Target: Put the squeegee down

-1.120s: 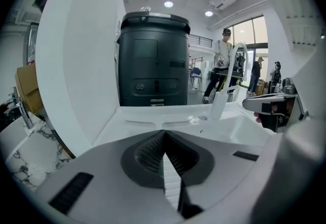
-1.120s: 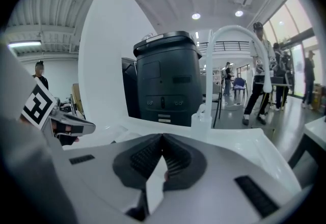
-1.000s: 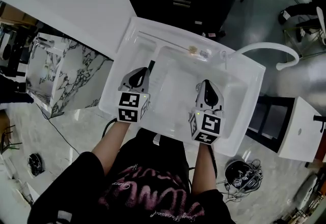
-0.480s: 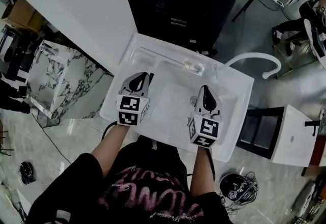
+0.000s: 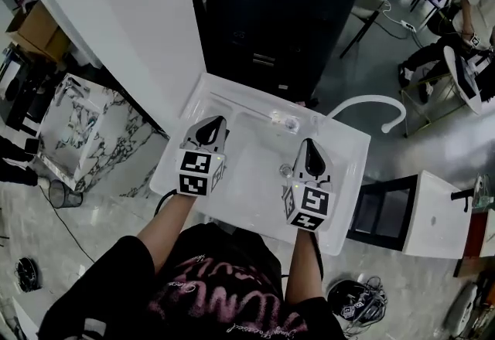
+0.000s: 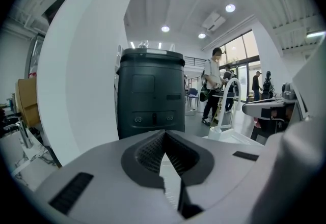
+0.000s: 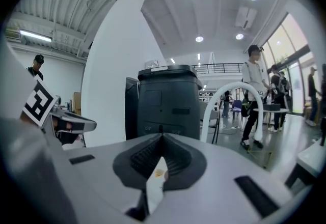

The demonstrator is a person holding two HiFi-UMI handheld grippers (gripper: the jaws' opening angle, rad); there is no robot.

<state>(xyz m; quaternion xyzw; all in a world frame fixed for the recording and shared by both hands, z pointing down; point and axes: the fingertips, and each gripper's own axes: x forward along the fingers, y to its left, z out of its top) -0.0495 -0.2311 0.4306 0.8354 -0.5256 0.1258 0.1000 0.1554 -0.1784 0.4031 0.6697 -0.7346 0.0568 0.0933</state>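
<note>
Squeegee is not to be made out in any of the 3 views, so where it lies cannot be told.

Head view: the left gripper (image 5: 213,122) and right gripper (image 5: 308,145) hover side by side over the white sink (image 5: 349,168), both pointing away from the person toward the black cabinet (image 5: 271,14). A curved white faucet (image 5: 370,98) arches at the sink's far right.

Left gripper view: the 2 ribbed pads meet at their tips, and only pale sink shows through the slit below; nothing is pinched.

Right gripper view: the same, tips together with nothing held.

With both grippers empty and level above the basin, the squeegee is probably set down already, and this looks like a resting pose.
</note>
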